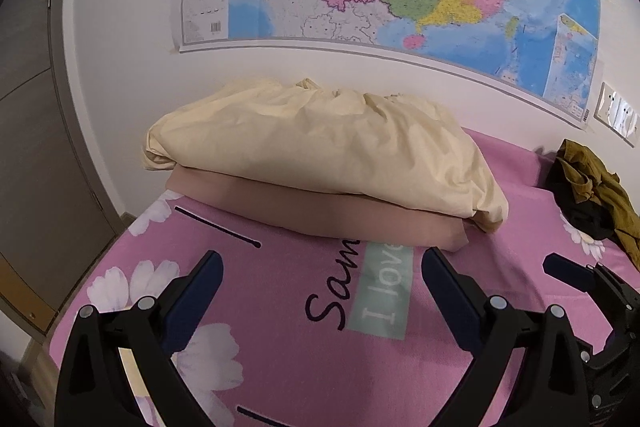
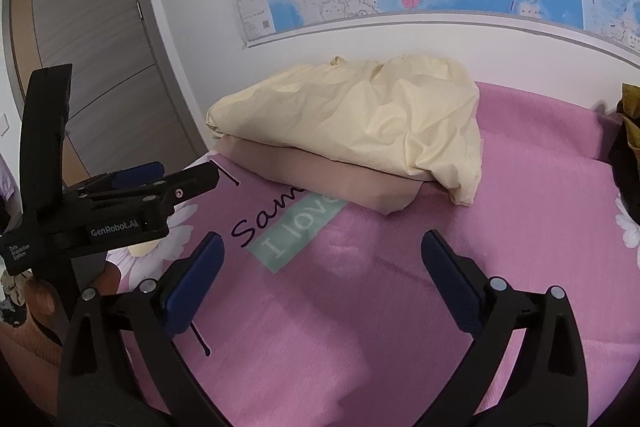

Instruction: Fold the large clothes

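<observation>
Presently lying on the pink bedsheet (image 1: 304,367), against the wall: folded cream garment (image 1: 320,151) sitting atop folded tan garment (image 1: 332,219). Left gripper (image 1: 322,273) and right gripper (image 2: 322,253) hovering nearby, jaws standing wide, gripping nothing. Olive clothing (image 1: 592,187) heaping at right.

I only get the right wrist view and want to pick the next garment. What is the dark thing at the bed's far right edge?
Observer: It is a crumpled olive garment lying over something black. It is unfolded and sits apart from the cream folded bundle.
Operator: Is the left gripper free to fetch it?
Observer: Yes. The left gripper is open, with nothing between its fingers and only the pink bedsheet showing there.
Operator: Is there anything on the wall by that pile?
Observer: There is a white switch panel above it.
</observation>
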Demonstrator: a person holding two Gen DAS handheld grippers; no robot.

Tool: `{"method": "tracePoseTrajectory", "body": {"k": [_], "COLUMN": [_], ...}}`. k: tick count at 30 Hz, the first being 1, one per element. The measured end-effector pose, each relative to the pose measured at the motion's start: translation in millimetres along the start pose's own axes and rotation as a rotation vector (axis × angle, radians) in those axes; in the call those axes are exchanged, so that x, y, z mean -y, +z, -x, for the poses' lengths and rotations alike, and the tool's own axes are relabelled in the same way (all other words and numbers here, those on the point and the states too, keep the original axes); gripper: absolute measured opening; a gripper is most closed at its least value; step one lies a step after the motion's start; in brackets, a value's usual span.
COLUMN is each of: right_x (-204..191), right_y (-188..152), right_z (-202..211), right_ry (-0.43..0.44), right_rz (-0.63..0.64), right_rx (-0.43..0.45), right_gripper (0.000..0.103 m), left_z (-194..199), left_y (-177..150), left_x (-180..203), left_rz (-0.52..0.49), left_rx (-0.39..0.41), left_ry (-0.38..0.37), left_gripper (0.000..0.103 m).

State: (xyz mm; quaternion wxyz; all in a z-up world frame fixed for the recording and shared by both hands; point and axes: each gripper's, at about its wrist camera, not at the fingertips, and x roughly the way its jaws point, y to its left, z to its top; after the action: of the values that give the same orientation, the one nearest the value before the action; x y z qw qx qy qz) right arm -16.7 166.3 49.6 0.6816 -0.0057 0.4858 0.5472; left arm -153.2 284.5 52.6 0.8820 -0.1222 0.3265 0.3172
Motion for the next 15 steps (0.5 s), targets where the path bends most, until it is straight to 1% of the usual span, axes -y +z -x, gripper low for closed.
{"method": "tracePoseTrajectory", "body": {"k": [15], "right_x": [-2.7], "right_y": [-4.3], "right_z": [10.2], "right_ry": [-0.006], "right_rz": [-0.004], "right_rx": [0.013], "right_gripper": [0.097], "left_z": [9.4], "left_y": [-6.9], "left_x": [0.6], "left_rz": [-0.003], "left_rx": [0.004], "left_ry": [0.013], "left_gripper": [0.096]}}
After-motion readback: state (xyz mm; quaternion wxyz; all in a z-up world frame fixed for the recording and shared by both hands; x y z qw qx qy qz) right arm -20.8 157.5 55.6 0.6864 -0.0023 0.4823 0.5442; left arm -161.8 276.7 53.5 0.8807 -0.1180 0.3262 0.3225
